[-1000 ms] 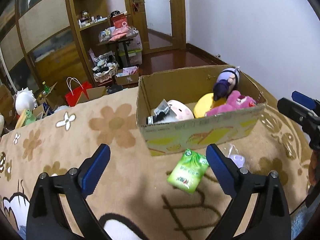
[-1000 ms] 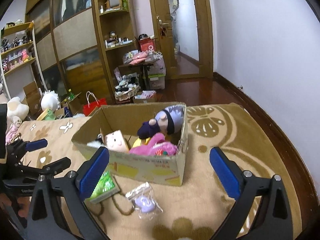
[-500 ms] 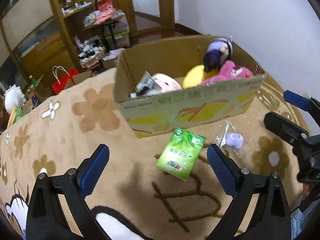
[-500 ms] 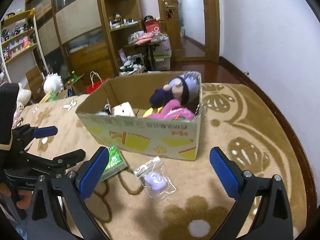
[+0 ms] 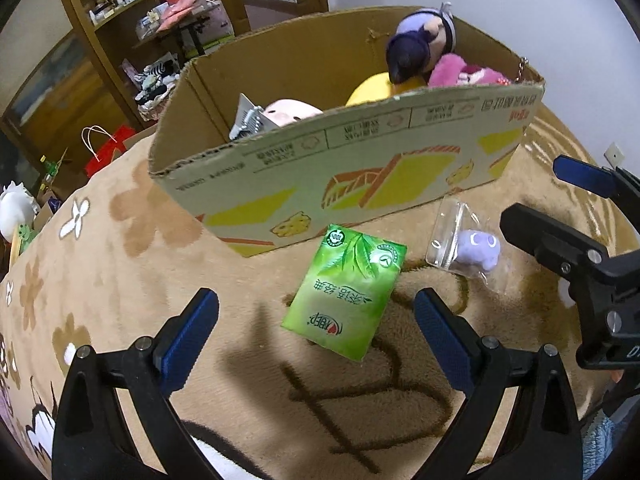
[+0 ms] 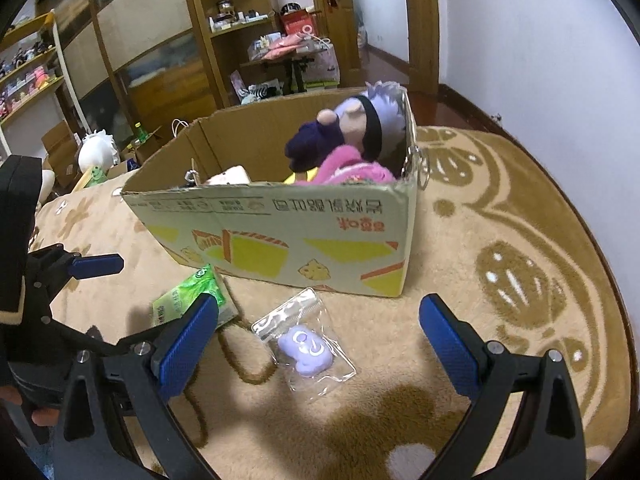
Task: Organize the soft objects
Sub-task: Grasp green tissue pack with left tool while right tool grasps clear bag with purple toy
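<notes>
Beige flower-patterned blanket (image 5: 120,280) holds cardboard box (image 5: 360,168) already filled with plush toys (image 5: 420,48), while green tissue pack (image 5: 346,296) and bagged purple plush (image 6: 306,348) are left outside, left gripper (image 5: 316,332) and right gripper (image 6: 316,336) spread wide, nothing gripped.

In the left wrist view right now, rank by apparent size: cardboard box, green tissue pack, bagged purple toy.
1. cardboard box, largest by far.
2. green tissue pack.
3. bagged purple toy, smallest.
Pack and toy lie at similar distance on the rug, so their order looks reliable, though fisheye distortion adds some doubt.
</notes>
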Motion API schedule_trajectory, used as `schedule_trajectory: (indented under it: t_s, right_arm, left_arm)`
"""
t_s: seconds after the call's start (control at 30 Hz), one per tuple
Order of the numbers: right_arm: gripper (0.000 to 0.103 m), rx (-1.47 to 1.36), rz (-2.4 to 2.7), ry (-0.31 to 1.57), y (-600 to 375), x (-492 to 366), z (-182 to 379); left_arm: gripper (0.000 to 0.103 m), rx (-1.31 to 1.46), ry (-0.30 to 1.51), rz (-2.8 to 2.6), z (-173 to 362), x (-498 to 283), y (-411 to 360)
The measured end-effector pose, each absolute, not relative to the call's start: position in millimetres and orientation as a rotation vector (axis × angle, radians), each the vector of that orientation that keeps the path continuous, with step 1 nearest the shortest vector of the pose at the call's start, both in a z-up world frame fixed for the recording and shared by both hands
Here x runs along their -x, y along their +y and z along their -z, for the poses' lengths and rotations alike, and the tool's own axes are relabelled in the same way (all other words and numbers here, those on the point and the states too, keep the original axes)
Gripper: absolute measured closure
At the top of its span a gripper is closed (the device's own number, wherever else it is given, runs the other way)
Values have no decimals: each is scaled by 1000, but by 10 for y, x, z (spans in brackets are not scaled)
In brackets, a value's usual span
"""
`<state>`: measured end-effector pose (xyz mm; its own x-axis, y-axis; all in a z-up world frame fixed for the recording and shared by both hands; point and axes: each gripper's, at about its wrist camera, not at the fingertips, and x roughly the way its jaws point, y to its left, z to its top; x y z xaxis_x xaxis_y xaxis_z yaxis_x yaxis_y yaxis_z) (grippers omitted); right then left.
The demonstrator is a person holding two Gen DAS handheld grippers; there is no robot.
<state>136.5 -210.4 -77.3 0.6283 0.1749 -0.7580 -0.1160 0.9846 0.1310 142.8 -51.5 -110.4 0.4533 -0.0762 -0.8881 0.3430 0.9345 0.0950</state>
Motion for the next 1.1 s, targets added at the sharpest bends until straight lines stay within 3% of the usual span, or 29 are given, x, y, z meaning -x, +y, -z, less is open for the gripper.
schedule_trajectory:
  t_s: [0.7,0.87,1.1]
  right_arm:
    - [0,-106,-187,1014,-2120,-1571,1211]
    - [8,-85,-208,1044,-2057,-1595,1298]
    - [10,-60,-229,1076,-1976,-1607,1381]
  left_arm:
    - [6,-347,1145,238,1419,-1642,-585]
    - [6,-367,1162,249,1490,-1644,-622]
    - [6,-377,1183,265,1568,-1654,-643]
